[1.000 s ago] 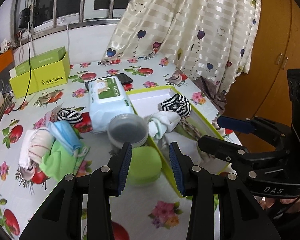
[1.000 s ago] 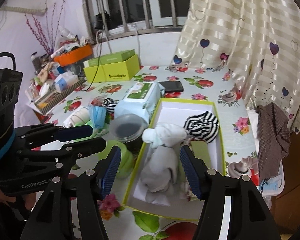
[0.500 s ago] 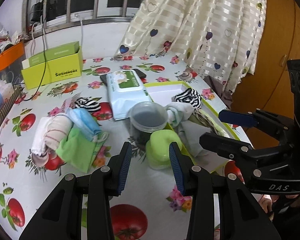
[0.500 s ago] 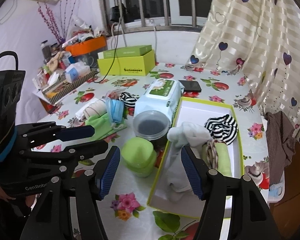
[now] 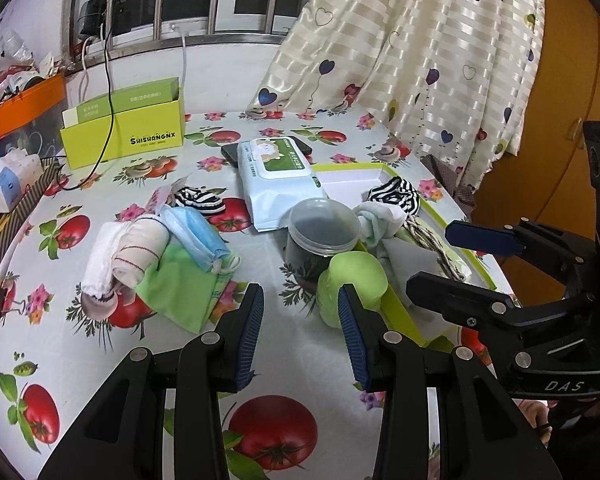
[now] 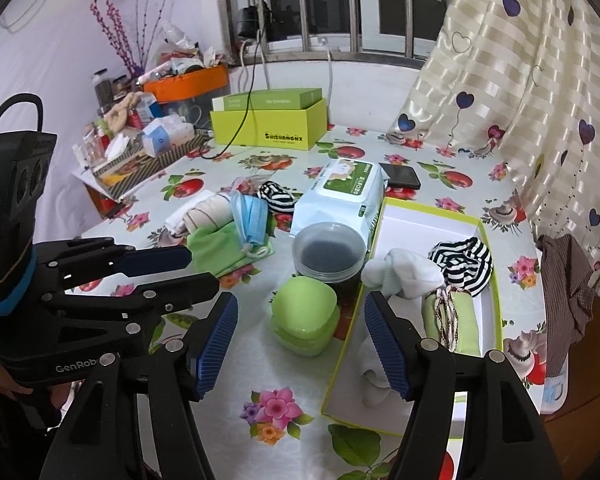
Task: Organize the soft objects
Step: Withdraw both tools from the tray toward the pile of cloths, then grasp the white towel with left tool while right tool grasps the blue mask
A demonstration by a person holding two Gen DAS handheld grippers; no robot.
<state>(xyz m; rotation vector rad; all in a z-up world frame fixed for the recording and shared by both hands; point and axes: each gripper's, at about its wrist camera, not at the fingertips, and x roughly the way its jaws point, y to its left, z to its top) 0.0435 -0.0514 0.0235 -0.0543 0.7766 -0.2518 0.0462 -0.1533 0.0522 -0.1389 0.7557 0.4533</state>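
So on the table's point(image 5: 308, 364) left side there's a pile: rolled white cloth point(image 5: 128, 252), blue mask point(image 5: 192, 236), green cloth point(image 5: 180, 284). Left gripper point(image 5: 300, 328) hangs released, nothing in it. Right gripper point(image 6: 300, 344) is spreading wider, also empty, near the right edge by the yellow-green box point(image 6: 496, 280) holding a striped sock point(image 6: 464, 260).

Both grippers were held side by side, angled downward: the left gripper point(image 5: 300, 332) was parted and empty, the right gripper point(image 6: 300, 344) was opening, nothing between.
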